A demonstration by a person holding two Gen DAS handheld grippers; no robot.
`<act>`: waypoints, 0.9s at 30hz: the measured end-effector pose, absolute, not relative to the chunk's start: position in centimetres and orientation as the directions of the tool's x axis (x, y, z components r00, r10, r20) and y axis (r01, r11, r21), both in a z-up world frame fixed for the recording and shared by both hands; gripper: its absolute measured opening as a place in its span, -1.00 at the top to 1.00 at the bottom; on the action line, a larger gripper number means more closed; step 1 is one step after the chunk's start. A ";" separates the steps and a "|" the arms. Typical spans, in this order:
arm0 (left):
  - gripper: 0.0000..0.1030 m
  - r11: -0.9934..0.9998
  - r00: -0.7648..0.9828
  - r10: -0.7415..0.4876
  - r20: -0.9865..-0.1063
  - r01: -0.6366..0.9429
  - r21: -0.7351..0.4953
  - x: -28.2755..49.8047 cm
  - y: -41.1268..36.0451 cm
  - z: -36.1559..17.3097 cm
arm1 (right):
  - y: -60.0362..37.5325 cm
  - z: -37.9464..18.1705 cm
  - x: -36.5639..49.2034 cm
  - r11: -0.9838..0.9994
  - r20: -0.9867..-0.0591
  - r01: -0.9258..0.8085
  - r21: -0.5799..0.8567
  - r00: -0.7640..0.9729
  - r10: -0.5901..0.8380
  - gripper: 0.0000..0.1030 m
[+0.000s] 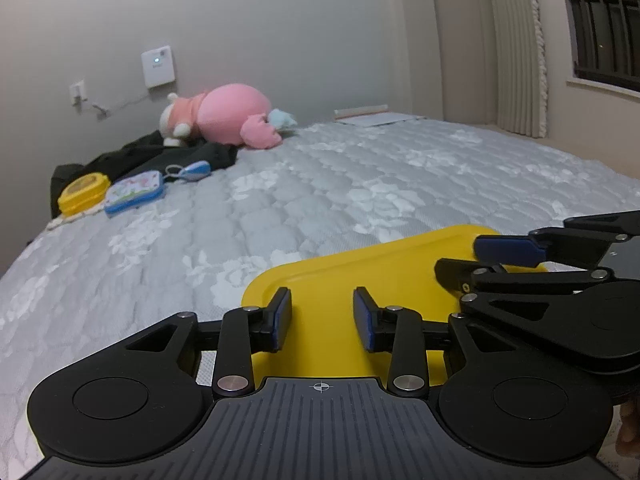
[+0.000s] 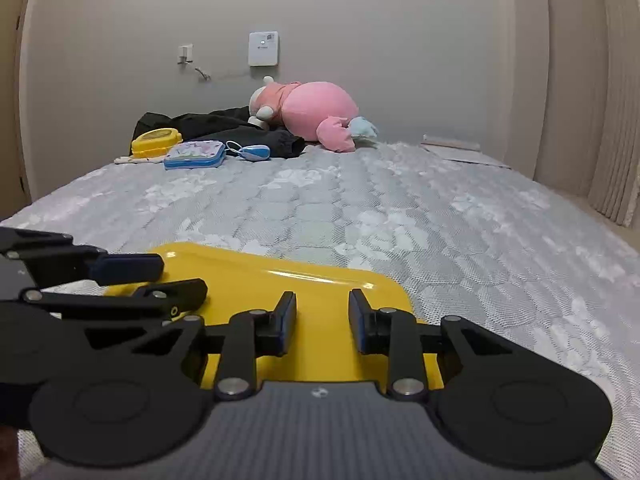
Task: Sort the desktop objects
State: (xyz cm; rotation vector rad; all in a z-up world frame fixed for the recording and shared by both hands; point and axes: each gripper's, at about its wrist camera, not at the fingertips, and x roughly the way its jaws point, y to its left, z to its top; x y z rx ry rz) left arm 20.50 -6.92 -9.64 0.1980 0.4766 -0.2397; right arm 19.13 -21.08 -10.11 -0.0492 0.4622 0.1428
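A yellow tray [image 1: 360,268] lies on the bed right in front of both grippers; it also shows in the right wrist view [image 2: 280,280]. My left gripper [image 1: 322,316] is open and empty over the tray's near edge. My right gripper [image 2: 322,320] is open and empty over the tray's right part, and appears side-on in the left wrist view [image 1: 472,264]. Far off lie a yellow box [image 2: 156,142], a blue-edged flat case [image 2: 195,155] and a small blue oval item with a loop [image 2: 253,152].
A pink plush toy [image 2: 312,110] and dark clothing [image 2: 224,126] lie at the bed's far end by the wall. The grey quilted mattress [image 2: 400,208] stretches between. Papers [image 2: 460,152] lie at the far right; curtains [image 1: 516,48] and a window [image 1: 604,28] stand on the right.
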 end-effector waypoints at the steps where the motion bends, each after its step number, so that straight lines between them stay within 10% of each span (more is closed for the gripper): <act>1: 0.20 0.954 0.860 -0.182 -0.476 0.271 0.125 20.5 -6.8 -9.6 | -21.2 -10.0 18.9 0.990 -0.446 -0.138 -0.013 0.887 0.117 0.27; 8: -0.23 0.968 0.837 -0.156 -0.525 0.234 0.086 18.4 -5.0 -8.2 | -22.9 -8.2 16.4 0.993 -0.459 -0.095 0.073 0.881 0.118 -0.34; 14: -0.59 0.976 0.755 -0.183 -0.630 0.060 -0.211 15.1 0.5 -6.8 | -25.2 -6.0 12.1 0.988 -0.442 -0.017 0.156 0.893 0.085 -0.73; 27: -0.94 0.974 0.633 -0.195 -0.749 0.037 -0.223 8.9 0.8 -8.1 | -26.5 -7.0 5.9 0.952 -0.656 0.054 0.303 0.736 0.167 -0.93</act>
